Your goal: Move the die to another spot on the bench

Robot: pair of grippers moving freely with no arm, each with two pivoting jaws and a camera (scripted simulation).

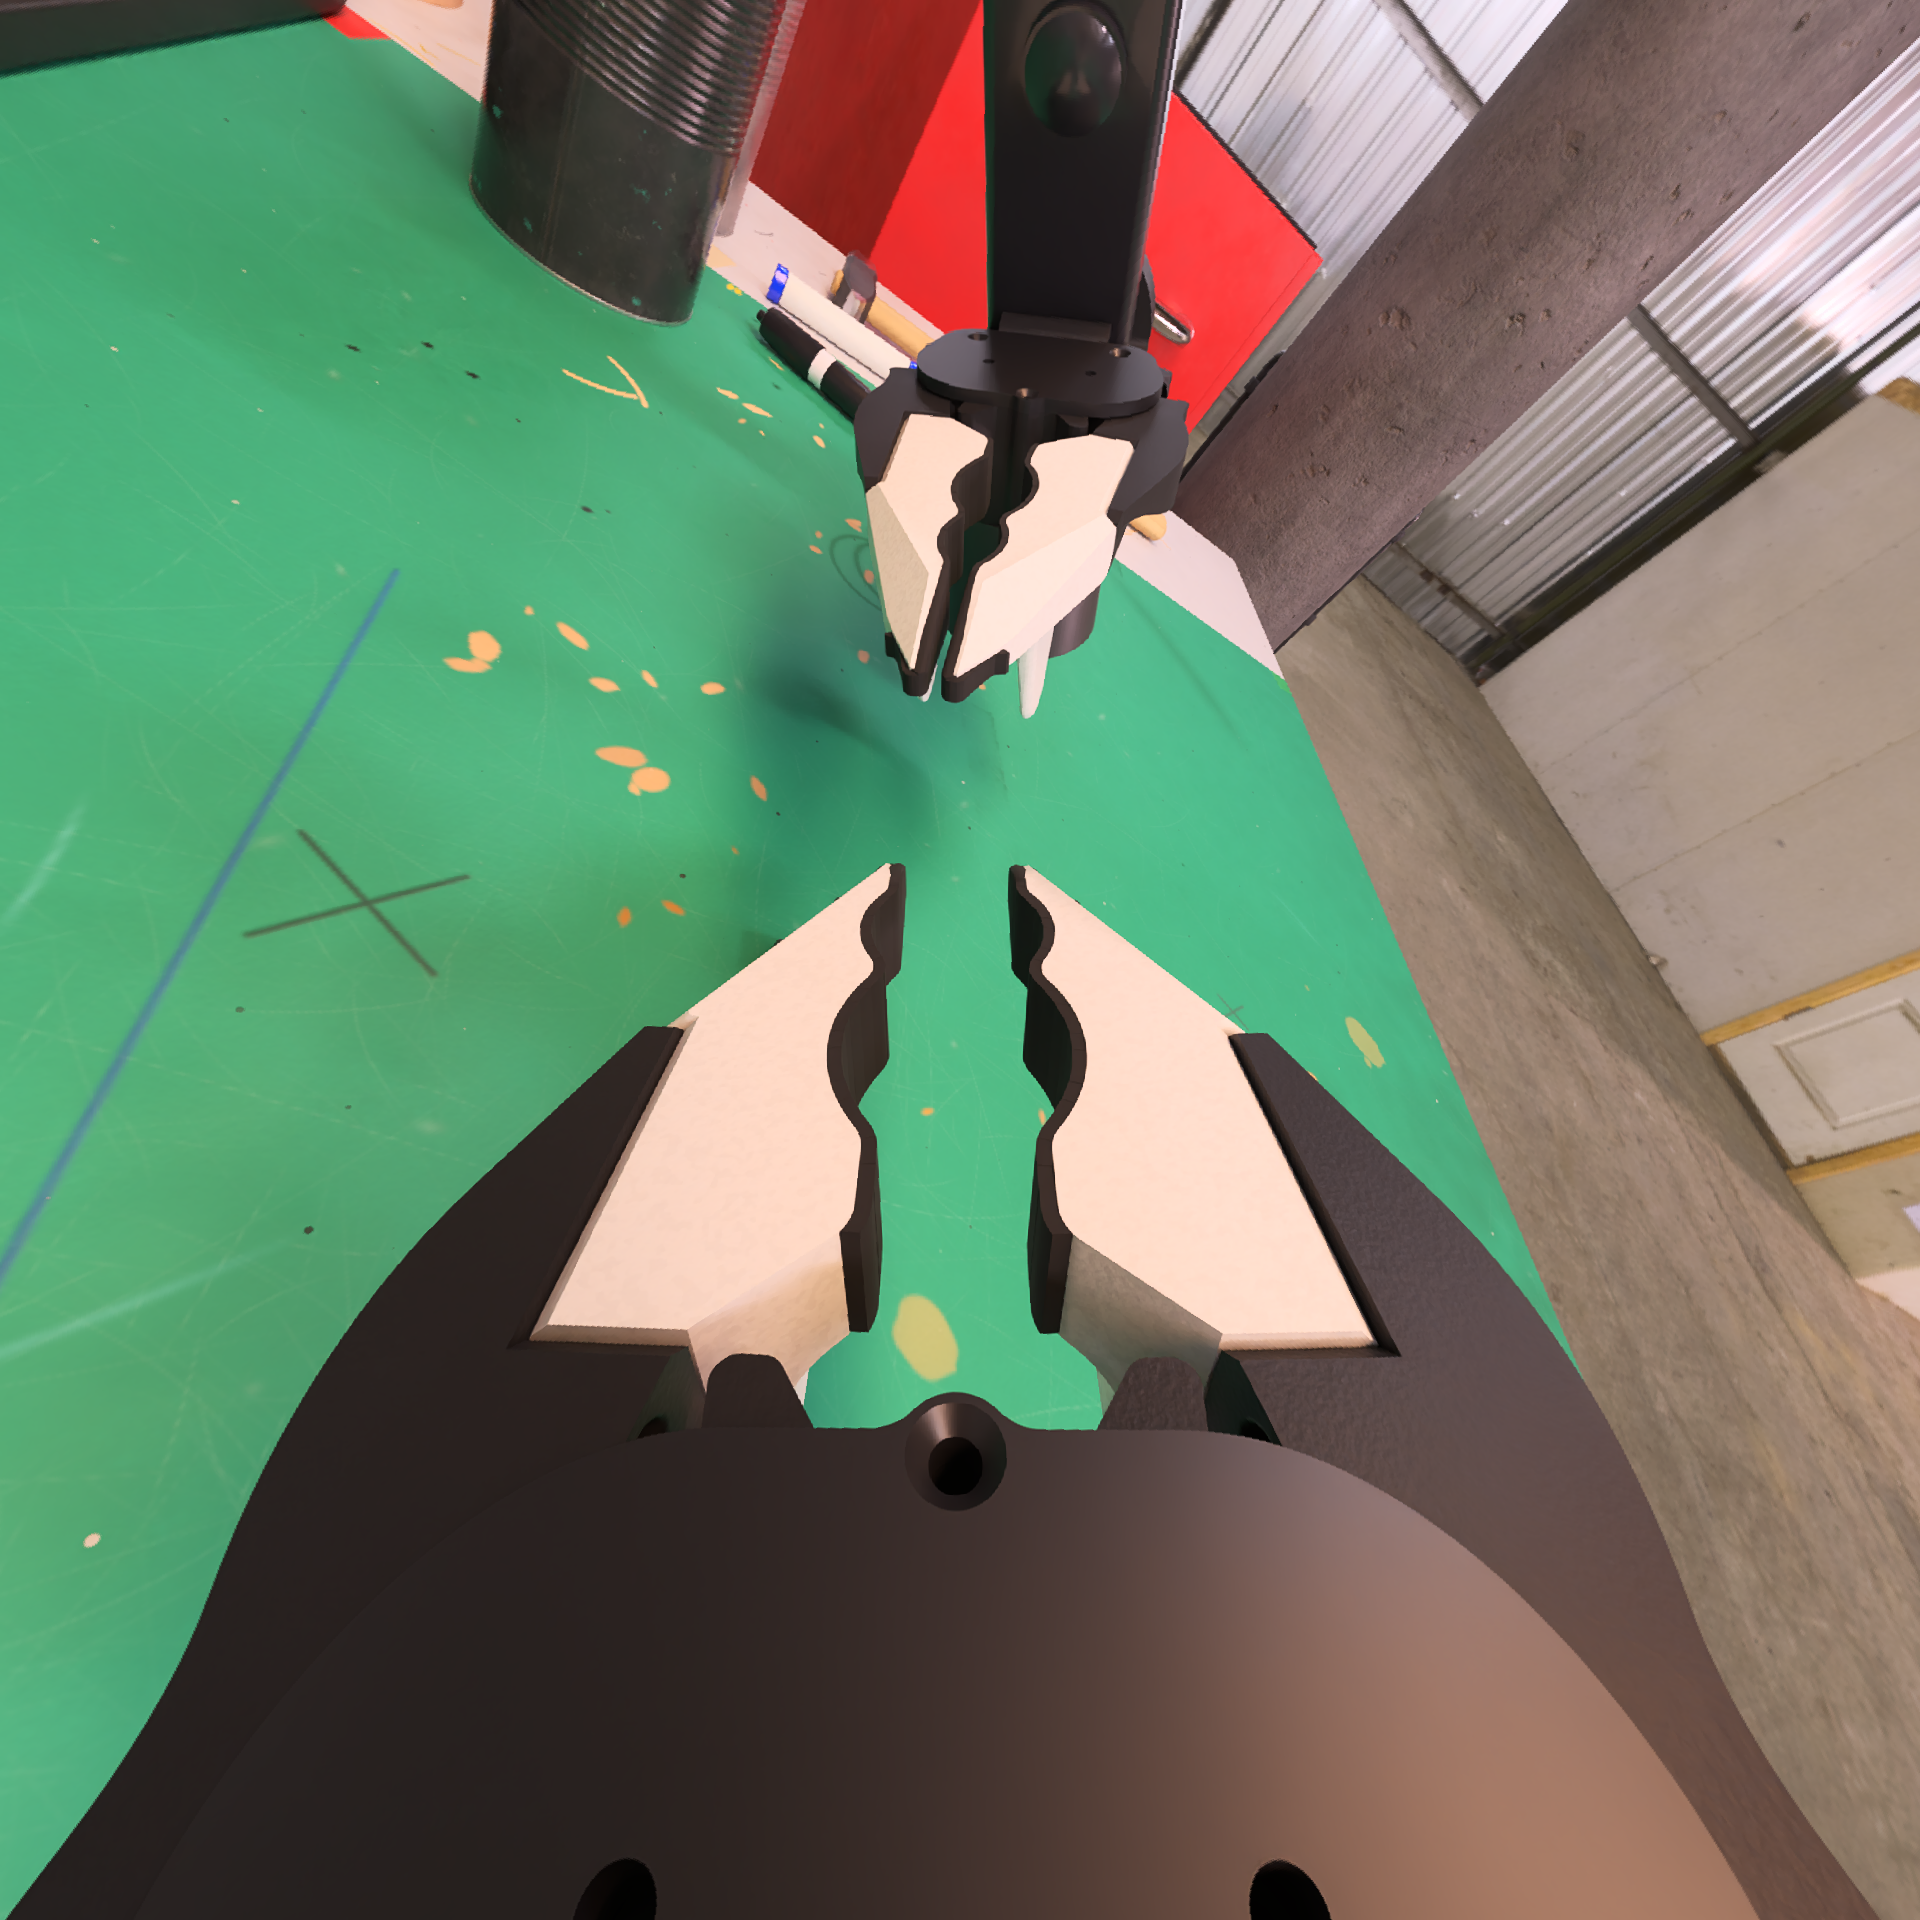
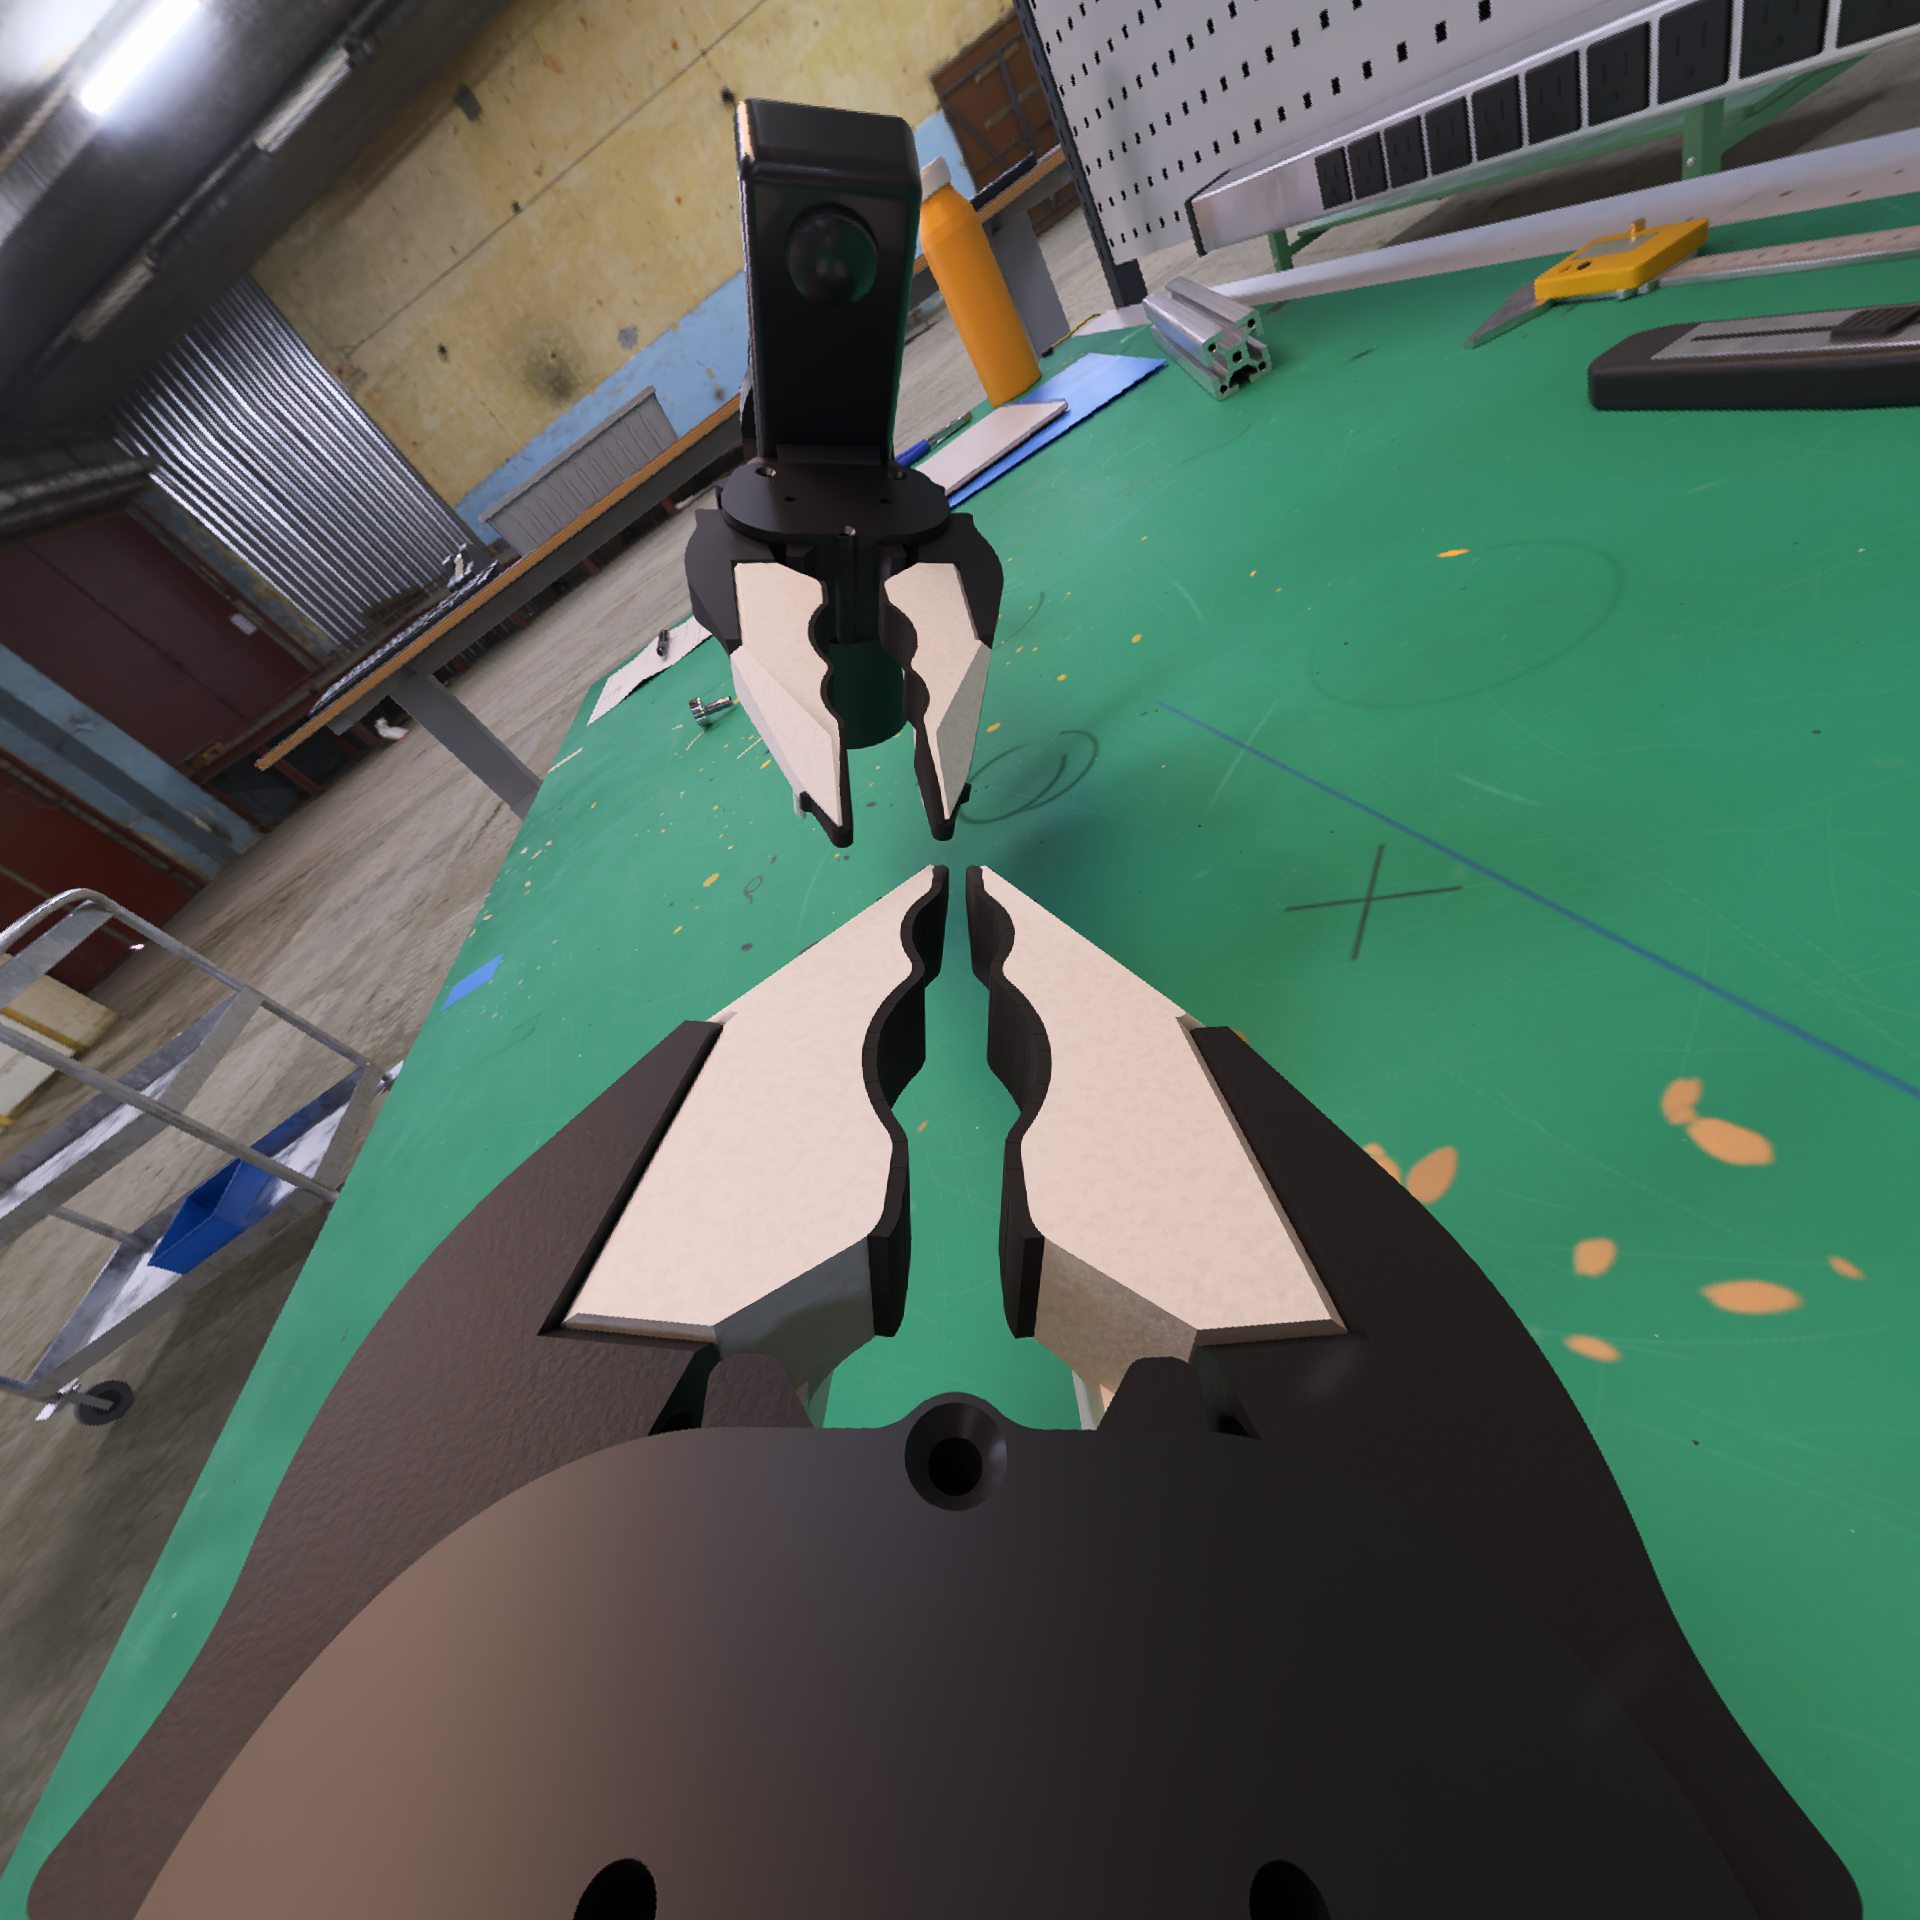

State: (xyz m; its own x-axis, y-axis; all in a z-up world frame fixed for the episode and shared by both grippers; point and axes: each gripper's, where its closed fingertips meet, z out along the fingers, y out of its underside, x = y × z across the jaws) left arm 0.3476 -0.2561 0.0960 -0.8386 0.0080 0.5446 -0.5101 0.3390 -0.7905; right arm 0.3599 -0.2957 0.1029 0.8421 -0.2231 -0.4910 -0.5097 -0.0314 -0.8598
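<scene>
No die shows plainly in either view. A small white sliver (image 1: 1031,675) pokes out beside my right gripper (image 1: 935,691); it also shows under that gripper's own fingers (image 2: 1084,1397), and I cannot tell what it is. My left gripper (image 1: 956,873) is open and empty, a little above the green bench mat (image 1: 416,1039). My right gripper (image 2: 957,873) has its tips almost touching with nothing between them. The two grippers face each other, tips close; the left gripper (image 2: 894,831) hangs just ahead of the right one.
A dark threaded cylinder (image 1: 613,156) and markers (image 1: 821,353) lie at the far end. An orange bottle (image 2: 977,291), an aluminium profile (image 2: 1210,338), a yellow caliper (image 2: 1621,260) and a black tool (image 2: 1756,364) stand along the back. A pen cross (image 2: 1366,899) marks the mat. The bench edge (image 1: 1340,831) drops off nearby.
</scene>
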